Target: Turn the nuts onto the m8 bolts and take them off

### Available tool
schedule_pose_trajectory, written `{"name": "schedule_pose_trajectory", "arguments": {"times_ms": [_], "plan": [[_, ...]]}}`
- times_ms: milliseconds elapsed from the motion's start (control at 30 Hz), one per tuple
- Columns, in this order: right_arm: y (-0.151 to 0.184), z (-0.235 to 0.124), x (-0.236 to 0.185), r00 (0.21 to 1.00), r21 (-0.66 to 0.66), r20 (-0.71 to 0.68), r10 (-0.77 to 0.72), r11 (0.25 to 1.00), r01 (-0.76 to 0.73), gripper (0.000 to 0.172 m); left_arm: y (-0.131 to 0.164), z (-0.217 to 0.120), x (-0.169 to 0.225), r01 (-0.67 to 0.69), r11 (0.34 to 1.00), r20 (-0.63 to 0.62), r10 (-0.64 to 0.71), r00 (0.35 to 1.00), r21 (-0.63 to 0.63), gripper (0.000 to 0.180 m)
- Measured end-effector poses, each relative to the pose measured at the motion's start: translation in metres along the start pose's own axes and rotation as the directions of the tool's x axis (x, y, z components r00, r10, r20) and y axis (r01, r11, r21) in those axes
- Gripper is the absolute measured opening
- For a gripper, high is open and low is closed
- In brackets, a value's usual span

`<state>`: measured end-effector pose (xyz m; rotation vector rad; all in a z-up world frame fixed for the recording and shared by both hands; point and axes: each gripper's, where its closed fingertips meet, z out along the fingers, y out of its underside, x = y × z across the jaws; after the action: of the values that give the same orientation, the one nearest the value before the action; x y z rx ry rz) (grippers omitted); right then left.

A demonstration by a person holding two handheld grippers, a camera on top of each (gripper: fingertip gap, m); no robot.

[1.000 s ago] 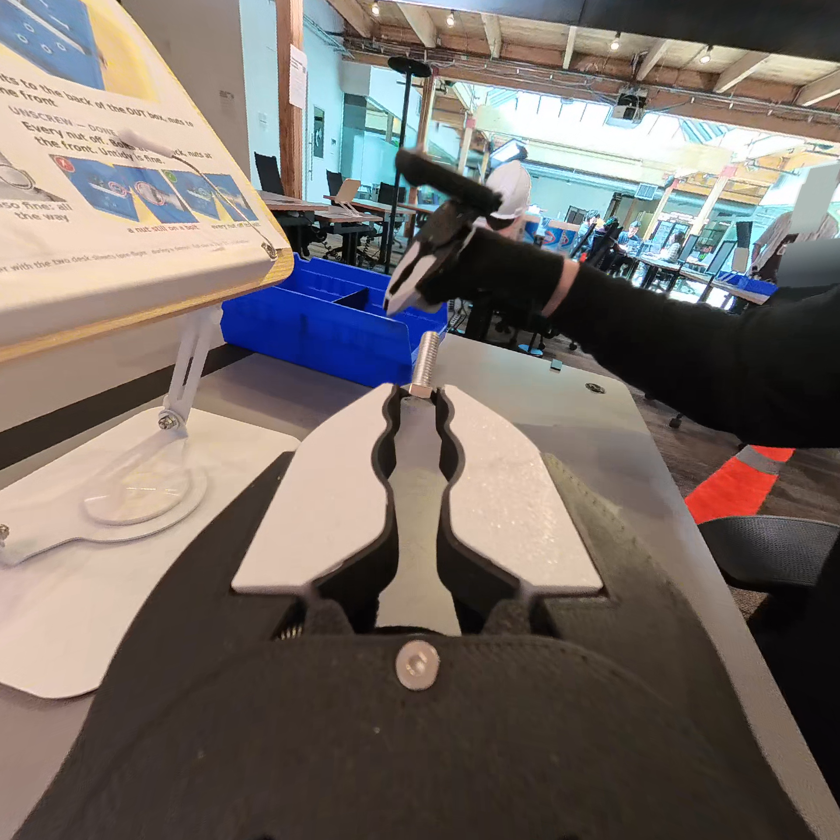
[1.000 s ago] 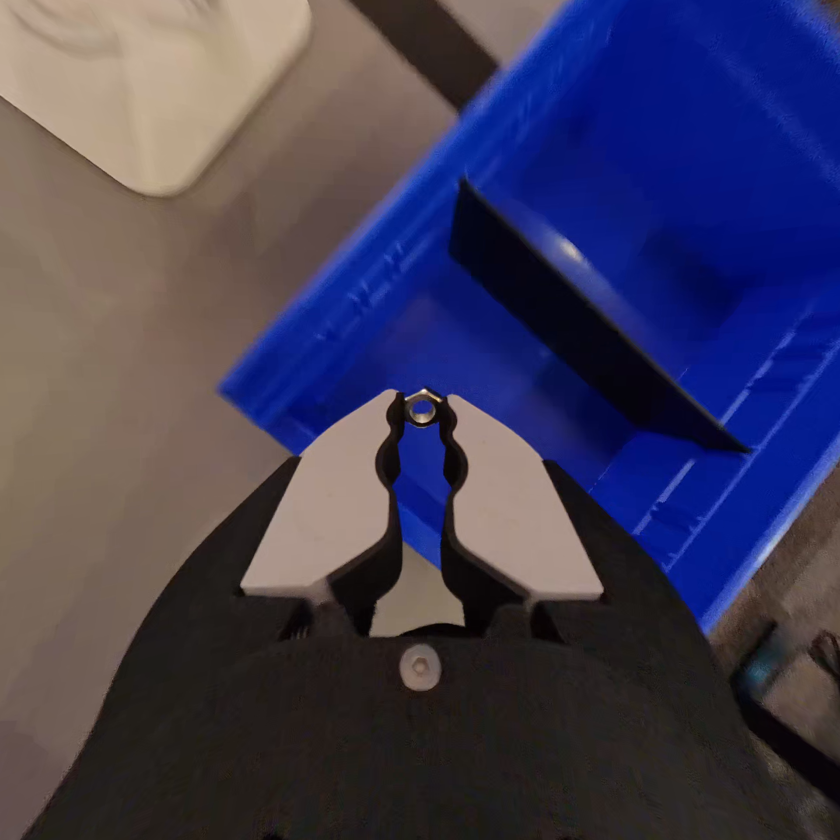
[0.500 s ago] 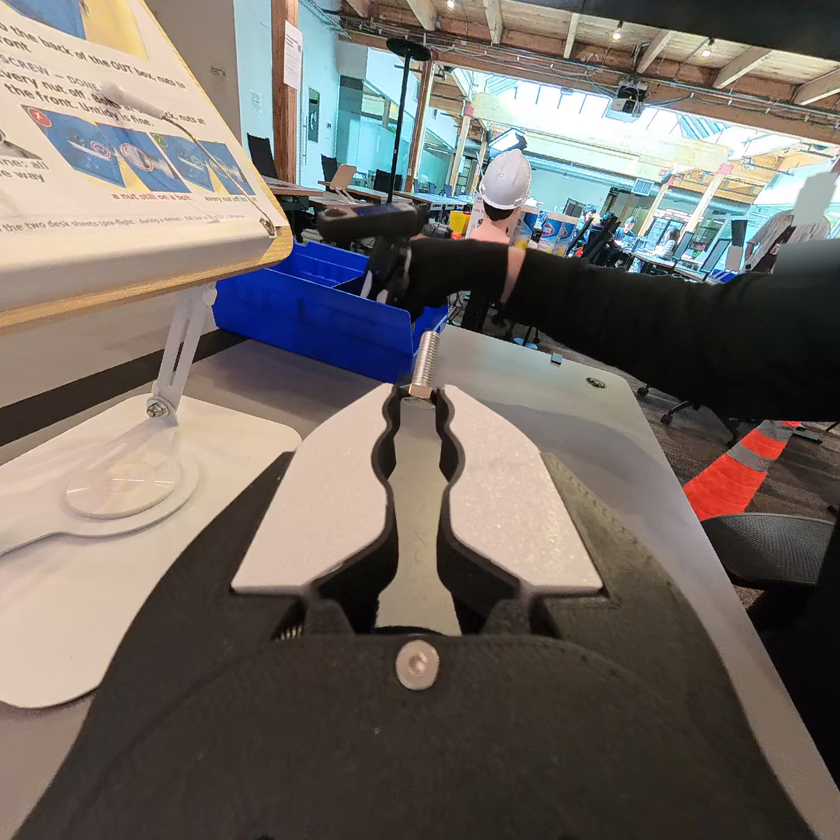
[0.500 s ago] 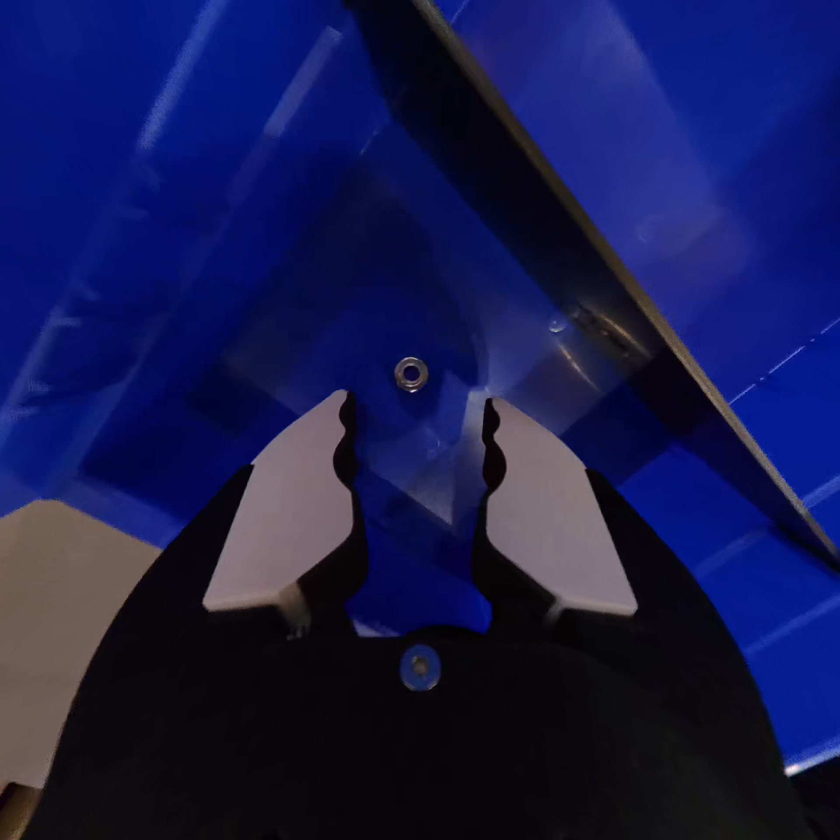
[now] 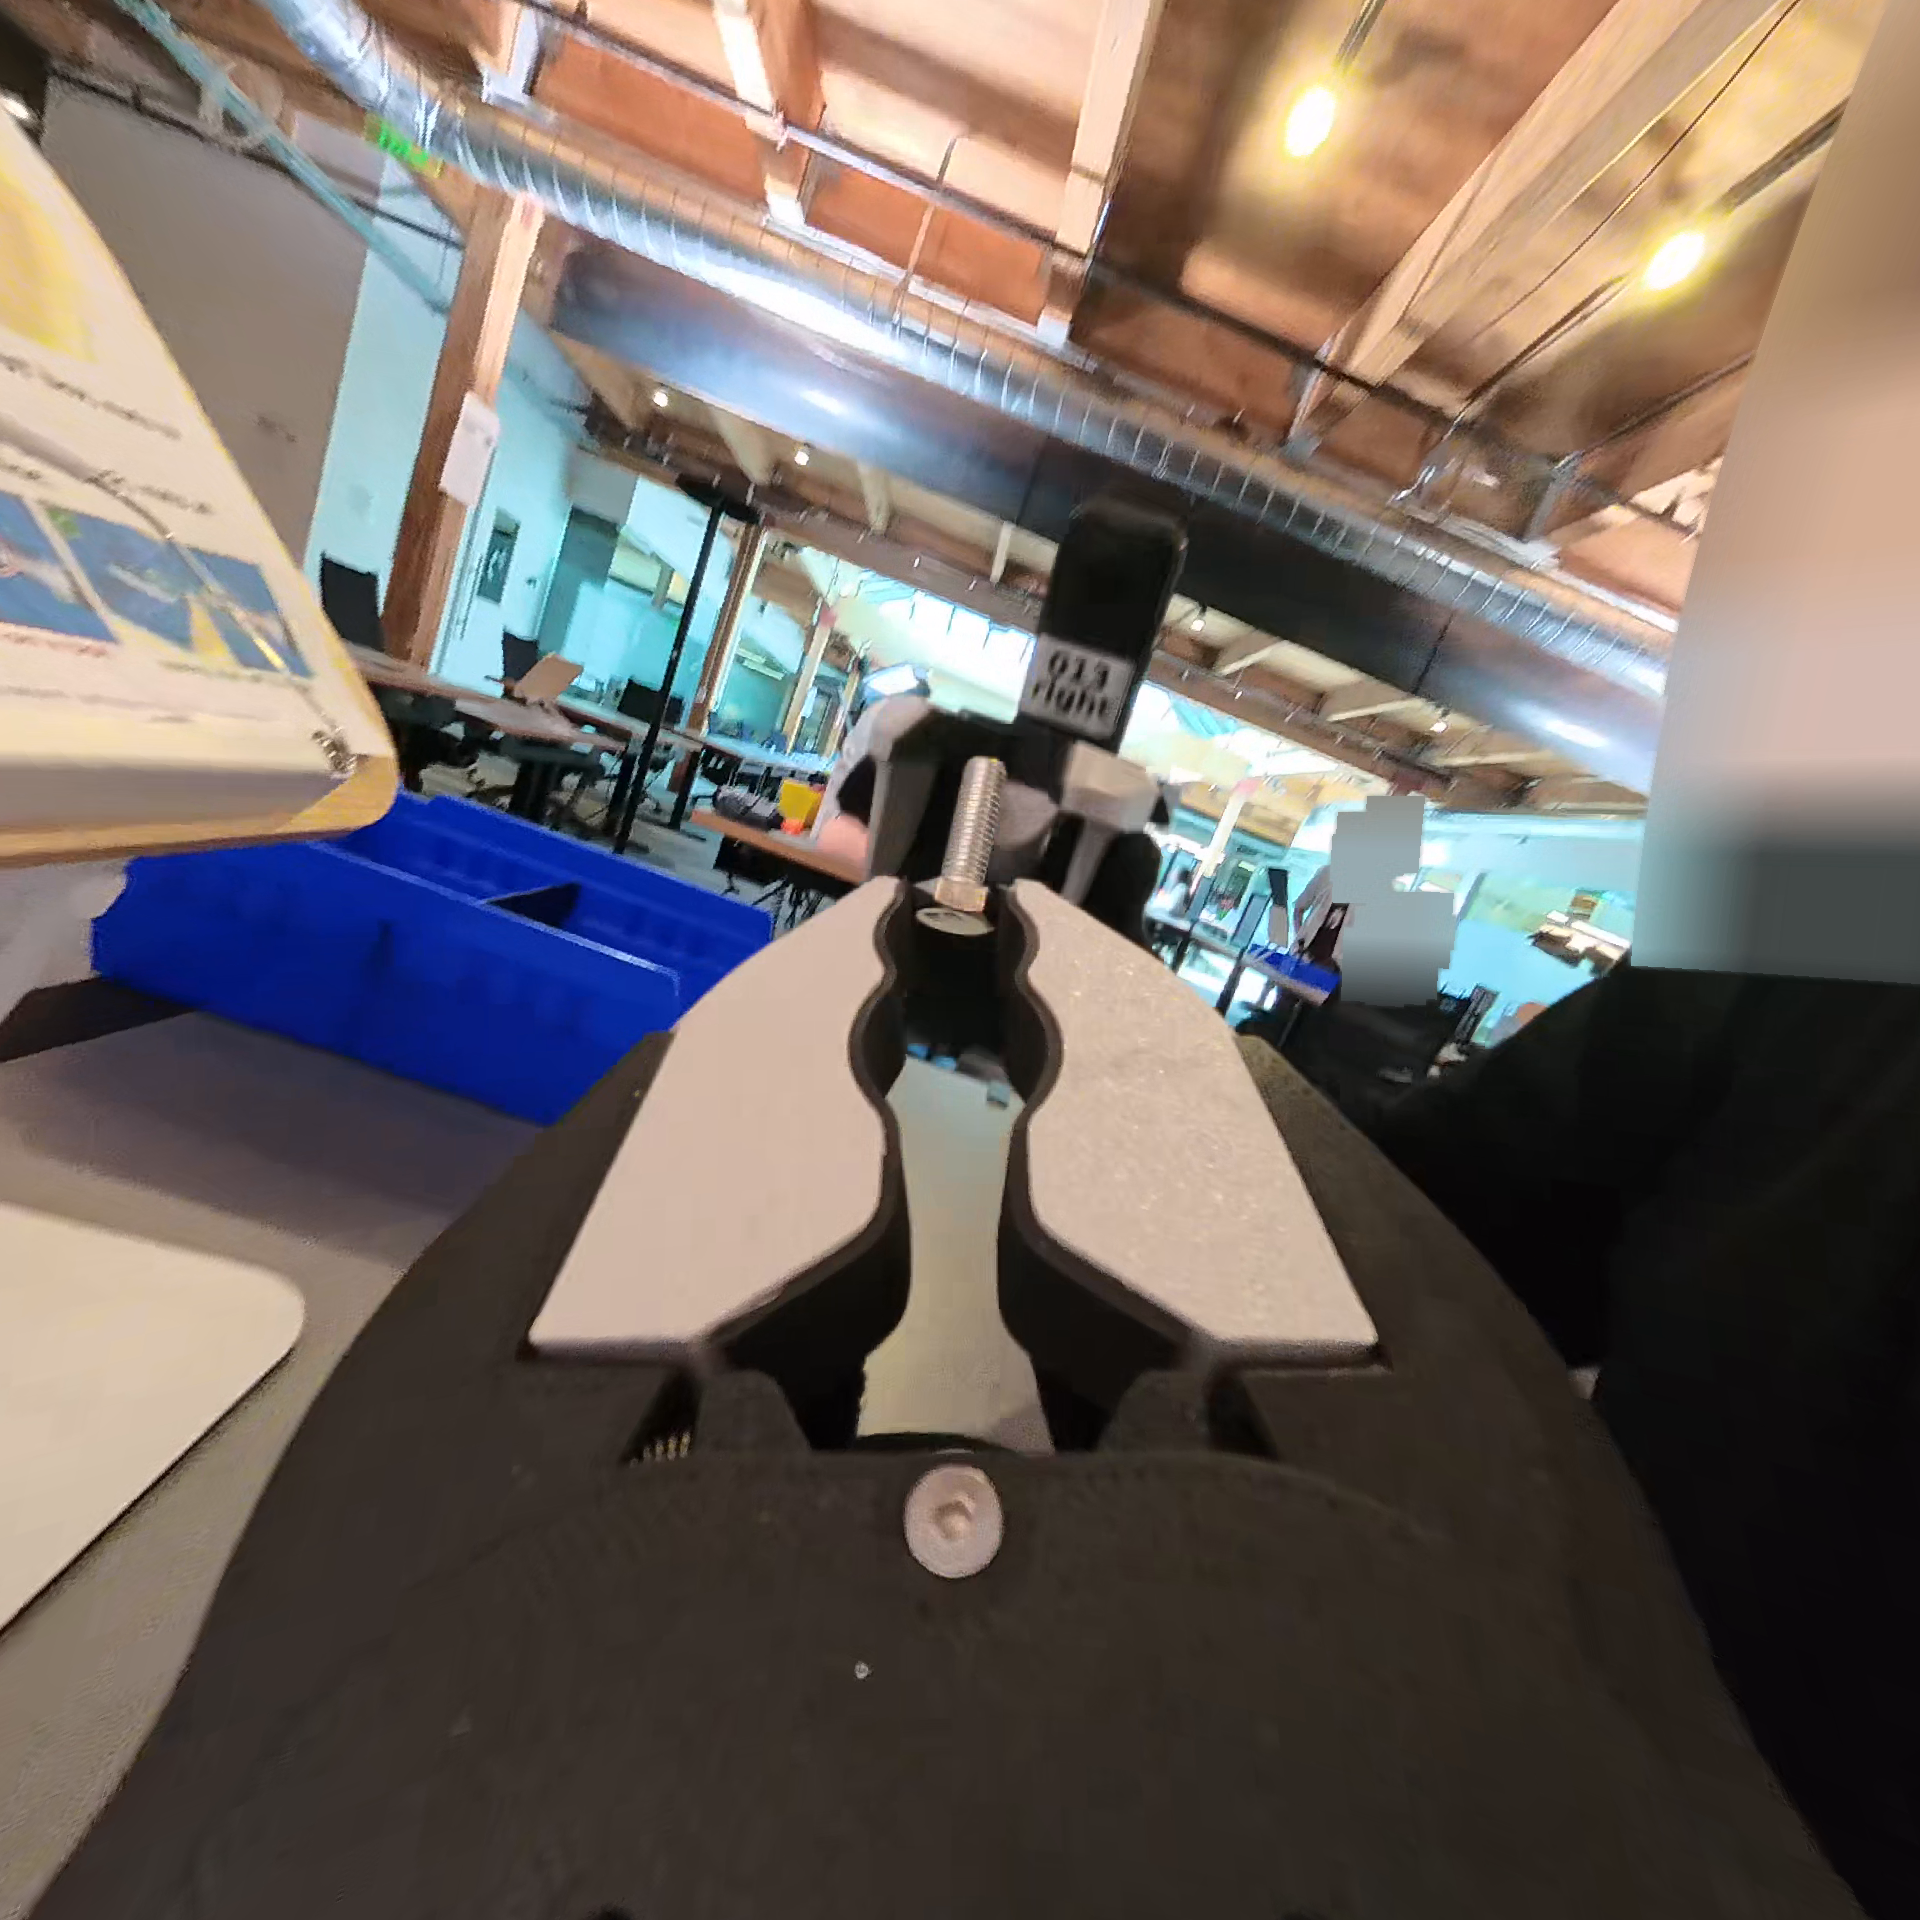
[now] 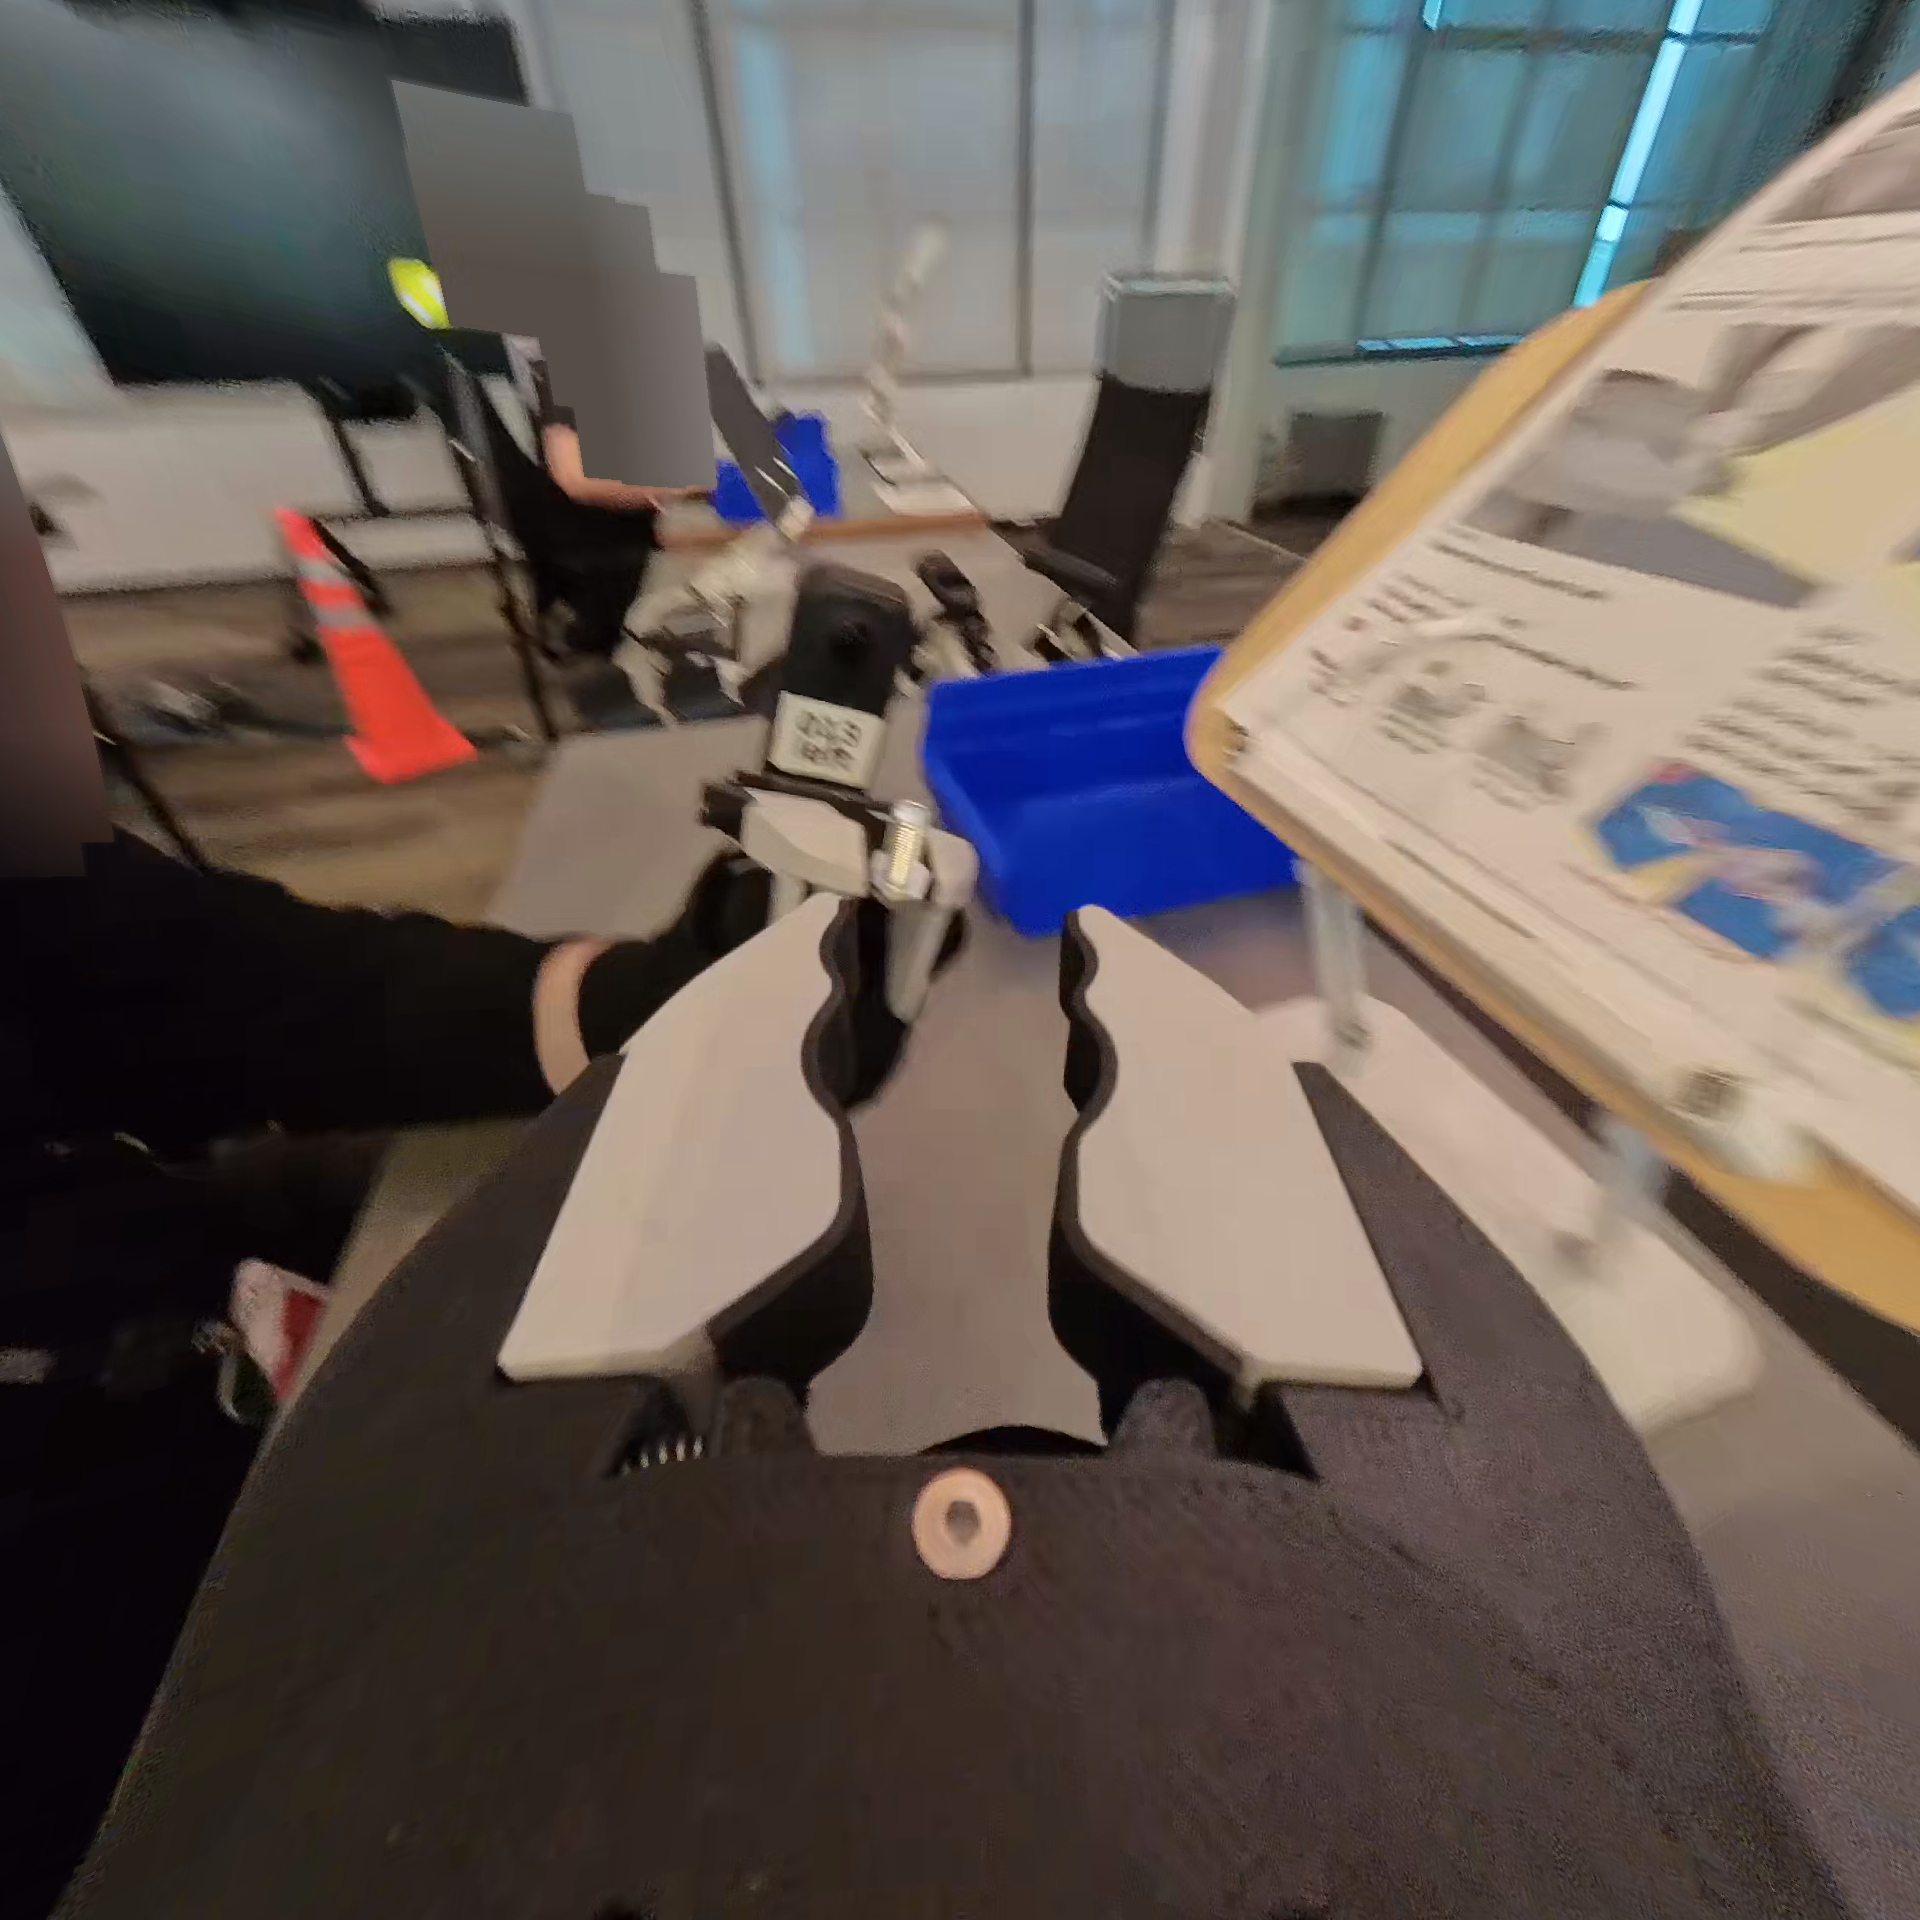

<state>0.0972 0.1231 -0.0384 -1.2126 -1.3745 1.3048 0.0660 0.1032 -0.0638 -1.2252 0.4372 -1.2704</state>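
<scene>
My left gripper (image 5: pixel 958 906) is shut on the hex head of a silver M8 bolt (image 5: pixel 975 821). The threaded shank points up and away from the fingertips and carries no nut. The same gripper and bolt (image 6: pixel 902 850) show in the right wrist view, just beyond my own fingertips. My right gripper (image 6: pixel 961 925) is open and empty, and faces the bolt from close by. It also shows in the left wrist view (image 5: pixel 1003 800), right behind the bolt, with its fingers (image 5: pixel 1103 792) spread to either side. No nut is in view.
A blue divided bin (image 5: pixel 416 961) stands on the grey table (image 5: pixel 208 1127) to the left; it also shows in the right wrist view (image 6: pixel 1091 790). An instruction board (image 6: pixel 1610 675) on a white stand (image 5: pixel 104 1382) overhangs the table. An orange cone (image 6: pixel 374 675) stands on the floor. There is about 6 cm between the tips of the two grippers.
My right gripper carried a nut into the blue bin, opened and left it on the bin floor, then swung out to face the bolt with its jaws narrower. My left gripper tilted upward, bolt still held.
</scene>
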Motion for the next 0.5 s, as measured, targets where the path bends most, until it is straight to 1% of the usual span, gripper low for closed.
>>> {"name": "schedule_pose_trajectory", "arguments": {"times_ms": [100,167,267,300,333,367,433,500], "plan": [[-0.007,0.029,-0.014,0.988,0.172,0.110,0.112,0.977,-0.130,0.037,-0.002,0.008,0.009,-0.005,1.000,-0.032,0.006,0.999,0.027,0.015],[-0.015,0.033,-0.012,0.983,0.268,0.122,0.136,0.949,-0.165,0.033,-0.004,0.011,0.013,0.002,0.999,-0.052,0.001,0.999,0.049,0.015],[-0.011,0.043,-0.016,0.973,0.270,0.169,0.155,0.942,-0.197,0.030,-0.003,0.013,0.013,0.021,0.998,-0.066,-0.017,0.998,0.060,0.016],[-0.010,0.045,-0.021,0.969,0.268,0.195,0.150,0.943,-0.200,0.025,-0.002,0.014,0.013,0.022,0.998,-0.068,-0.018,0.997,0.058,0.015],[-0.008,0.046,-0.024,0.967,0.261,0.210,0.146,0.945,-0.199,0.011,-0.002,0.014,0.013,0.023,0.998,-0.071,-0.019,0.997,0.059,0.015],[-0.008,0.047,-0.023,0.968,0.267,0.204,0.148,0.943,-0.200,0.008,-0.003,0.014,0.014,0.028,0.998,-0.077,-0.023,0.997,0.064,0.016],[-0.009,0.047,-0.023,0.970,0.264,0.199,0.141,0.946,-0.191,0.008,-0.004,0.014,0.015,0.025,0.997,-0.081,-0.018,0.997,0.076,0.016],[-0.011,0.045,-0.024,0.980,0.246,0.171,0.105,0.958,-0.146,0.007,-0.007,0.015,0.016,0.012,0.995,-0.082,-0.004,0.997,0.096,0.016]]}}
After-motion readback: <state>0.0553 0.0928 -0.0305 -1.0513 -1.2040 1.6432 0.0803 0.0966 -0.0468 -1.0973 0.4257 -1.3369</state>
